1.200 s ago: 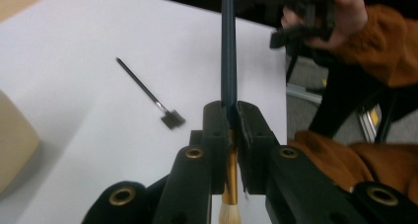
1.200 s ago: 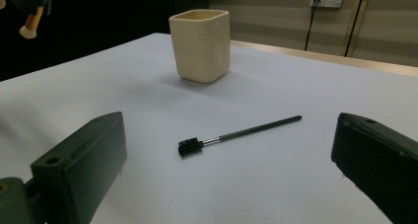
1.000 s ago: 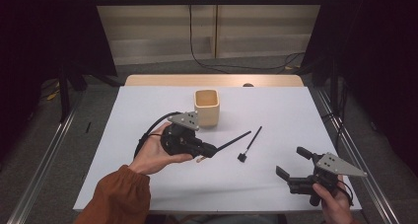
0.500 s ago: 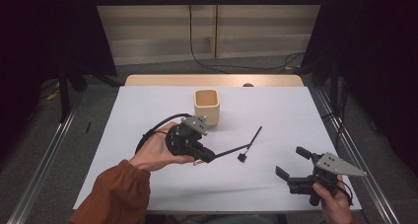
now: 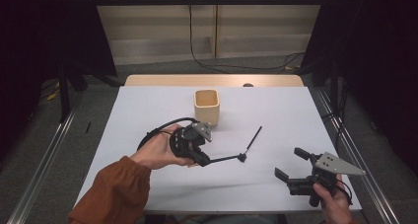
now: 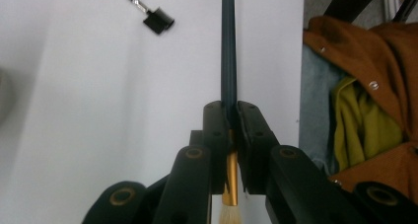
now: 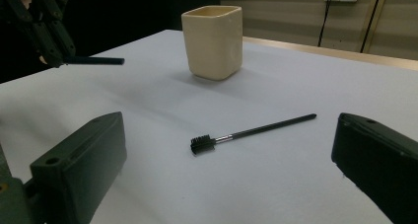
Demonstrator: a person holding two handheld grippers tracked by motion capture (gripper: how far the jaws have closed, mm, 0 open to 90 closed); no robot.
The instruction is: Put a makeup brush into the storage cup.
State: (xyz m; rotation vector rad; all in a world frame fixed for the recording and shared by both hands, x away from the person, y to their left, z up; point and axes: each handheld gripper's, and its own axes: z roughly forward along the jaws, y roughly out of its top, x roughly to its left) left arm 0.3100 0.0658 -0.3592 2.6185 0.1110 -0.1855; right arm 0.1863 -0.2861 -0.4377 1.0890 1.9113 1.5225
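Observation:
My left gripper point(image 5: 204, 160) is shut on a make-up brush point(image 5: 224, 159) left of the table's middle, the dark handle sticking out to the right. In the left gripper view the jaws point(image 6: 229, 110) clamp that brush point(image 6: 228, 46) just above its gold ferrule and pale bristles. A second thin black brush point(image 5: 252, 141) lies on the white table; its bristle head point(image 7: 202, 144) faces my right gripper point(image 5: 290, 163). That gripper stands open near the front right edge, nothing between its fingers point(image 7: 79, 160). A cream square cup point(image 5: 206, 105) stands upright behind the left gripper.
The white table point(image 5: 148, 105) has open surface on the left and far right. The cup point(image 7: 213, 34) stands beyond the lying brush point(image 7: 266, 127) in the right gripper view. A rust-orange sleeve point(image 5: 111, 189) comes in at the bottom left. Dark curtains flank the table.
The left gripper has turned with the brush, swinging the handle's free end from up-right down toward the near side, close to the lying brush's head. The right gripper has stayed put.

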